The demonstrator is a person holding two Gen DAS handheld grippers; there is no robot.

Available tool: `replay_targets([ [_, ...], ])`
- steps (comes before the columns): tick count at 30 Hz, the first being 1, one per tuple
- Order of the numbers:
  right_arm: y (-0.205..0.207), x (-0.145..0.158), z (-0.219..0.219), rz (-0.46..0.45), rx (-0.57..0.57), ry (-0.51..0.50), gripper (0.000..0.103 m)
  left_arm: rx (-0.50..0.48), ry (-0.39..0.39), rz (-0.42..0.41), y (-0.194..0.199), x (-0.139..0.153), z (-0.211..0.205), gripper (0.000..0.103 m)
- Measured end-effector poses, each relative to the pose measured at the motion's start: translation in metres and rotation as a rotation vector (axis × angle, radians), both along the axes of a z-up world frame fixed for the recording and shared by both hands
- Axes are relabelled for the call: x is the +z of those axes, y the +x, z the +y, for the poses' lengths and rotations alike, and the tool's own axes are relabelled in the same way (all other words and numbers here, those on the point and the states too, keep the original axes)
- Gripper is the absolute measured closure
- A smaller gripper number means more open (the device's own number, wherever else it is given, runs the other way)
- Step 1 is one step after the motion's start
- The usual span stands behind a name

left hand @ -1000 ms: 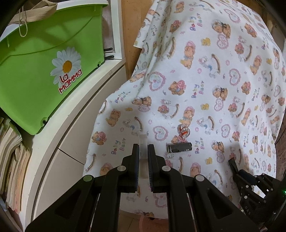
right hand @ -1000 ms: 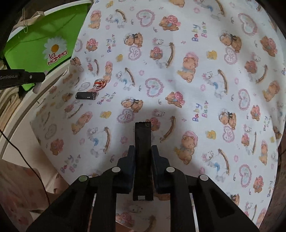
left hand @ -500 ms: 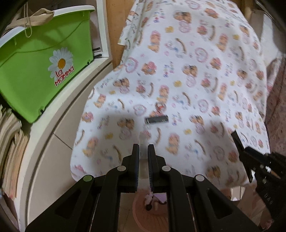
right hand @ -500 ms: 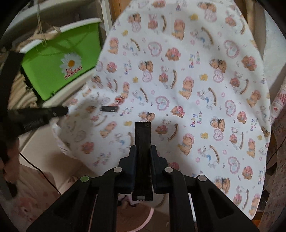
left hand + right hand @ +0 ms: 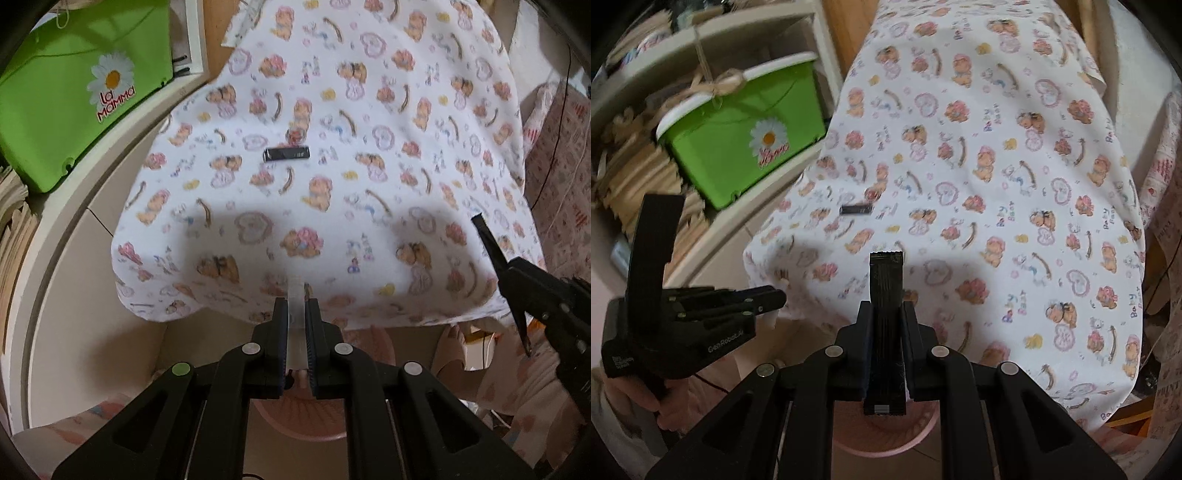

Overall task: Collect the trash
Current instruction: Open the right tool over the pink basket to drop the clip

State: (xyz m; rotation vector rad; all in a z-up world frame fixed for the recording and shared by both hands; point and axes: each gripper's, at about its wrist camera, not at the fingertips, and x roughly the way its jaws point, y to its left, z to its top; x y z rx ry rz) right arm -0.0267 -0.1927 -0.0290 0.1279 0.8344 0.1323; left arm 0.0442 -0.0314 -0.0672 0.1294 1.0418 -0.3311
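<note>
White cloth printed with teddy bears, hearts and "Baby Bear" lettering covers the counter and hangs over its near edge. To the left stands a white shelf unit holding a green tub with a daisy sticker and the words "La Mamma", with stacks of paper beside and below it.

Two pieces of trash lie on the cloth, toward its left part: a dark, shiny wrapper lying flat, and just beyond it a small red-and-white scrap, blurred and too small to identify further.

The left gripper is nearly closed, pinching a thin, clear strip of plastic that sticks out upright past its fingertips. It hovers at the near edge of the counter, above a pink round basket on the floor below.

The right gripper is clamped on a long black sachet with a crimped top edge, held upright; the sachet's lower end, with a pale band, shows behind the fingers. In the right wrist view this gripper also sits over the pink basket's rim. A hand holds the left gripper's handle at the lower left of that view.
</note>
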Motion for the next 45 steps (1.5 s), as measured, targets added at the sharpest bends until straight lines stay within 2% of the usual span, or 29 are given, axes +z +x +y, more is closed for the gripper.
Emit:
replay_targets([
  [3, 0.003, -0.016, 0.005, 0.046, 0.019, -0.017, 0.087, 0.002, 0.016, 0.035, 0.003, -0.012, 0.001, 0.095],
  [7, 0.007, -0.036, 0.011, 0.108, 0.044, -0.024, 0.087, 0.008, 0.003, 0.121, 0.006, -0.031, 0.005, 0.095],
  [11, 0.013, -0.057, 0.015, 0.164, 0.05, -0.044, 0.086, -0.033, -0.017, 0.215, 0.008, -0.051, 0.0, 0.095],
  [13, 0.017, -0.071, 0.015, 0.196, 0.039, -0.038, 0.086, -0.028, -0.014, 0.24, 0.009, -0.06, -0.002, 0.095],
  [17, 0.025, -0.102, 0.022, 0.246, 0.033, -0.086, 0.086, -0.027, 0.055, 0.273, 0.012, -0.085, -0.009, 0.095],
  [22, 0.029, -0.132, 0.031, 0.298, 0.067, -0.117, 0.087, -0.018, 0.071, 0.344, 0.014, -0.11, -0.013, 0.095],
  [26, 0.03, -0.153, 0.031, 0.36, 0.075, -0.103, 0.087, -0.008, 0.091, 0.391, 0.018, -0.127, -0.013, 0.095],
  [37, 0.037, -0.19, 0.028, 0.448, 0.076, -0.088, 0.087, 0.006, 0.148, 0.48, 0.018, -0.163, -0.015, 0.094],
  [41, 0.037, -0.191, 0.029, 0.454, 0.076, -0.088, 0.086, 0.007, 0.147, 0.47, 0.018, -0.158, -0.017, 0.084],
  [45, 0.039, -0.189, 0.027, 0.444, 0.054, -0.093, 0.07, 0.017, 0.16, 0.435, 0.018, -0.15, -0.014, 0.065],
])
